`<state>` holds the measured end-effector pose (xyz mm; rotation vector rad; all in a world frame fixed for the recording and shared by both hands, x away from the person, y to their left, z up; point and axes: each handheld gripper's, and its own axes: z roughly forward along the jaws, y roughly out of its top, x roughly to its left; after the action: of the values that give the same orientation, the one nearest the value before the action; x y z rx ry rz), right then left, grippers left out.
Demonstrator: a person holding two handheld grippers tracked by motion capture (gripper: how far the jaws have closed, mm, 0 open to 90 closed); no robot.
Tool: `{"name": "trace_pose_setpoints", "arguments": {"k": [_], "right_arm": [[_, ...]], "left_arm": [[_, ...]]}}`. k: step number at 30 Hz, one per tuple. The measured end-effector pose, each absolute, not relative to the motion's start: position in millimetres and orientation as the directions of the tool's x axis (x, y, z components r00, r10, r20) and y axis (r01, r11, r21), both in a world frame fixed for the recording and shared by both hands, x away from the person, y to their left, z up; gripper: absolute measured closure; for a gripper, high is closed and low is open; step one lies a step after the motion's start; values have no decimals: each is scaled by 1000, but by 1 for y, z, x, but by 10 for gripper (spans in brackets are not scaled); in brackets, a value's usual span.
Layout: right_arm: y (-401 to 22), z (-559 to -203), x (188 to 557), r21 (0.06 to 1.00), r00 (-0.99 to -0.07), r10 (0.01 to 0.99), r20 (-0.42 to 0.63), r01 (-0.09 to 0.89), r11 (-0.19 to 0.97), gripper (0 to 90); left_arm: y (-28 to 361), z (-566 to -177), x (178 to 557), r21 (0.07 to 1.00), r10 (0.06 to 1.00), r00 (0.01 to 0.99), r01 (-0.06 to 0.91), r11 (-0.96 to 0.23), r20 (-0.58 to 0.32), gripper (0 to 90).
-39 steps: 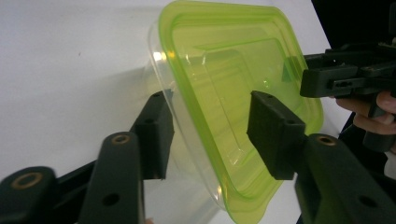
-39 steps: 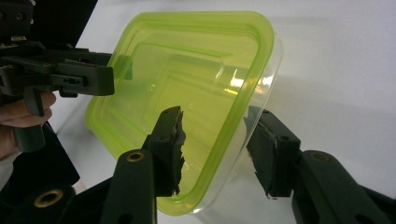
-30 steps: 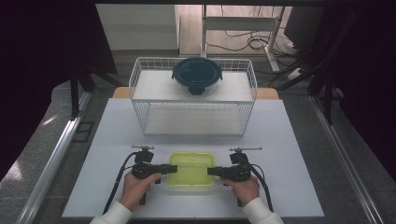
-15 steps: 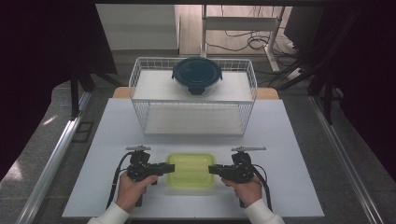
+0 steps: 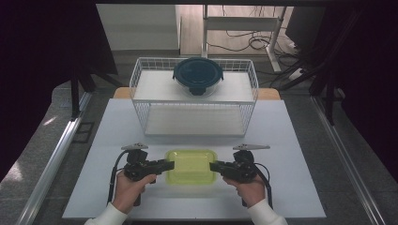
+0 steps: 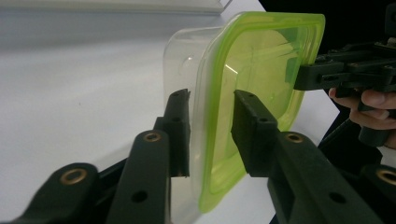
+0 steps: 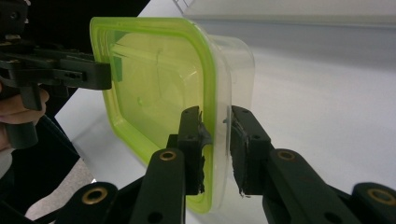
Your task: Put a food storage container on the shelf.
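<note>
A clear plastic container with a yellow-green lid (image 5: 190, 165) hangs just above the white table, held at both short ends. My left gripper (image 5: 170, 165) clamps its left end. In the left gripper view, the left gripper (image 6: 211, 121) has one jaw on the lid (image 6: 261, 60) and the other under the rim. My right gripper (image 5: 213, 166) clamps the opposite end. In the right gripper view, the right gripper (image 7: 215, 133) pinches the rim of the container (image 7: 154, 79). Both pairs of jaws have just been closing onto the rim.
A white wire rack (image 5: 195, 100) stands at the far side of the table, with a round dark blue lidded bowl (image 5: 197, 75) on its upper shelf. The white tabletop (image 5: 291, 140) spreads around the hands. Dark curtains flank both sides.
Both hands have risen a little with the container between them. The jaws have drawn closer on its two ends.
</note>
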<state>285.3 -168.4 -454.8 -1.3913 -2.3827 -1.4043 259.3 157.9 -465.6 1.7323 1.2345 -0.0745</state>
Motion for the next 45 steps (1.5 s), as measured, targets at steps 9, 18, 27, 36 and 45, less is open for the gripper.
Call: {"name": "trace_pose_setpoints", "arguments": {"k": [9, 18, 27, 36, 45], "right_arm": [[-172, -442, 288, 700, -599, 676, 429, 693, 170, 741], [-175, -421, 296, 721, -602, 677, 424, 677, 150, 742], [-172, -379, 315, 767, -631, 669, 392, 626, 142, 749], [-168, -351, 330, 792, -651, 661, 372, 594, 139, 752], [-168, -322, 338, 814, -660, 662, 356, 567, 127, 753]], "left_arm": [[153, -451, 263, 682, 693, 499, 731, -14, -521, 751], [152, -429, 274, 704, 688, 516, 710, -9, -511, 754], [158, -393, 295, 738, 679, 540, 675, 4, -498, 757], [163, -361, 312, 765, 686, 554, 643, 6, -472, 758], [163, -333, 322, 782, 679, 570, 623, 10, -463, 758]]}}
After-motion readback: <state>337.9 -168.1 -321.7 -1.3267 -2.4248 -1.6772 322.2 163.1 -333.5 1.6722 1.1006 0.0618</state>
